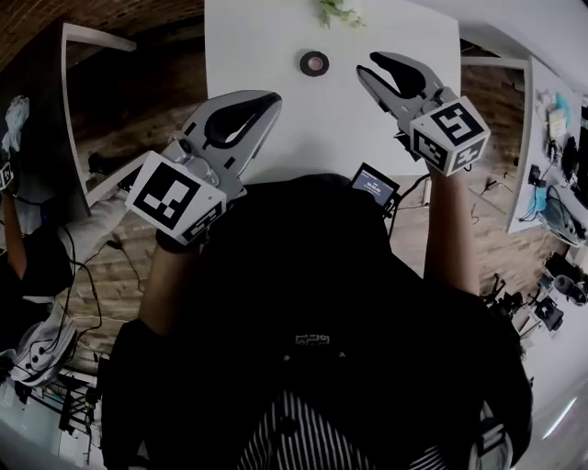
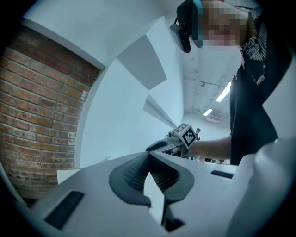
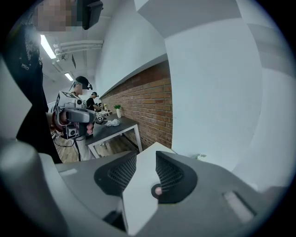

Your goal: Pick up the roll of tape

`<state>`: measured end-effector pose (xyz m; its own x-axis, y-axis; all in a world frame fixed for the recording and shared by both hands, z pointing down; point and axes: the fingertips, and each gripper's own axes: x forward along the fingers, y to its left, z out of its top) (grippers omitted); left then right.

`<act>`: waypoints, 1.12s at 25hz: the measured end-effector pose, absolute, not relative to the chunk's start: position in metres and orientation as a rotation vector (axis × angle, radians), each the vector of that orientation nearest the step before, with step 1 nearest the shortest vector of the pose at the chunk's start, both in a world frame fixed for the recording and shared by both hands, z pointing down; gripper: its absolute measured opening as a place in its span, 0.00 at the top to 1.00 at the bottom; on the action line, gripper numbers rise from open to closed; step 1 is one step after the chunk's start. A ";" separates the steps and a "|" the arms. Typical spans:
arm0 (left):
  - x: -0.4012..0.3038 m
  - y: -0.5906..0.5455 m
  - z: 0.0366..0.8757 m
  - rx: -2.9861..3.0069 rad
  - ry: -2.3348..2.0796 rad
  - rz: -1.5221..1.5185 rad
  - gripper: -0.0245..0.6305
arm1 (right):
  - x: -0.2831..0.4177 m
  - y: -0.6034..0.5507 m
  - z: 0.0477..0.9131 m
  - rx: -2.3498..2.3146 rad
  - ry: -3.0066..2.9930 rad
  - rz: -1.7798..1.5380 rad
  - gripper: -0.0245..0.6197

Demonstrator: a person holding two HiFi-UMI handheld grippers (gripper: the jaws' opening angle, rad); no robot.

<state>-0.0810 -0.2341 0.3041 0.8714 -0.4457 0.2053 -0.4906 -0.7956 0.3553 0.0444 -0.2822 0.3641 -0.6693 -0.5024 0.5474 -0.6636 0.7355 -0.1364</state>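
We find no brand or readable word here. The cubes on the grippers carry only black-and-white square patterns. The print on the person's dark top (image 1: 312,341) is too small to read, and so is the lit small screen (image 1: 374,185) at the tabletop's near edge.

The roll of tape (image 1: 314,62) lies flat on the white tabletop (image 1: 266,37), ahead of both grippers and touching neither. It is nearer the right one.

The left hand-held gripper (image 1: 274,97) is clenched tip to tip on nothing. The right hand-held gripper (image 1: 367,64) is released, with bare tabletop showing between its jaws.

In the right gripper view, a pinkish spot (image 3: 158,190) sits at one pad's edge, and we cannot tell whether it is the tape. A plant (image 1: 338,11) is cut off at the top edge.
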 end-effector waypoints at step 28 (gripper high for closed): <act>-0.074 -0.212 0.340 2.531 -0.631 0.265 0.95 | 0.040 -0.292 0.425 0.724 -2.374 0.523 0.64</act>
<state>-0.0742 -0.2120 0.3402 0.8728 -0.3835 0.3020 -0.4841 -0.7598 0.4341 0.0405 -0.2916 0.4248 -0.6740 -0.3701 0.6393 -0.6043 0.7740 -0.1890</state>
